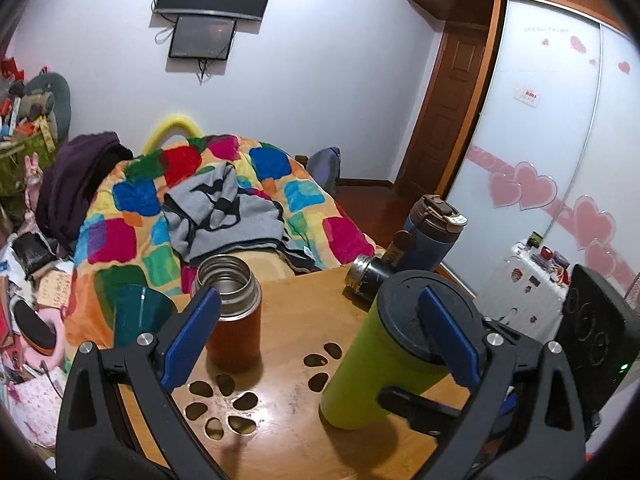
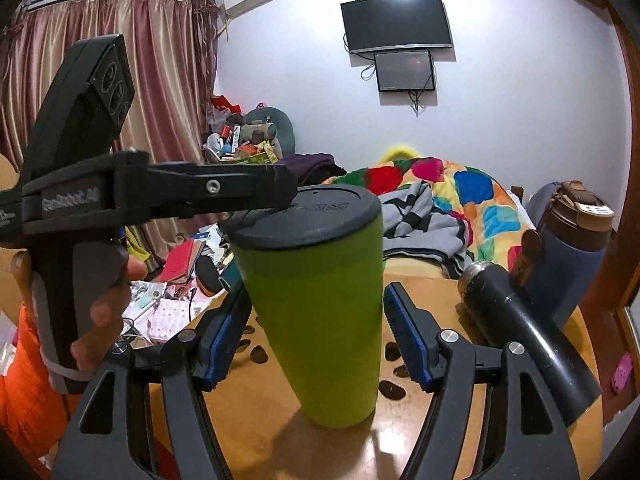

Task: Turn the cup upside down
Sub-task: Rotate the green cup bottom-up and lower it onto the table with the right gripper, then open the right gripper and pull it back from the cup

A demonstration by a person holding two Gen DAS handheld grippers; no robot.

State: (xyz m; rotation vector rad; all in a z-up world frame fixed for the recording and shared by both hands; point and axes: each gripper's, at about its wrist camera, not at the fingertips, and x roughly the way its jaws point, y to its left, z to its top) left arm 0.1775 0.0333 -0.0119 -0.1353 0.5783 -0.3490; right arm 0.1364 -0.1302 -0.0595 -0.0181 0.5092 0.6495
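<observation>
- While the green cup [image 2: 316, 320] stands upright on the wooden table [image 2: 260, 432], my right gripper [image 2: 316, 344] gapes around its middle, not touching.
- My left gripper [image 1: 320, 332] hangs open, one finger [image 1: 448, 332] over the lid [image 2: 308, 216].
- I judge it stiff, smooth, likely slippery; mid-body hold suits.

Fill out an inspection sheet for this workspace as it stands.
Surface: wooden table with paw-print cutouts.
Job's things: green cup, dark lid on, upright.
Clutter: open red flask; black flask lying down; blue bottle upright.
Grippers: right gripper open, straddling the cup; left gripper open, one finger over the lid.
Cables: leads hanging under wall screens.
Surroundings: bed with patchwork quilt; floor clutter.
</observation>
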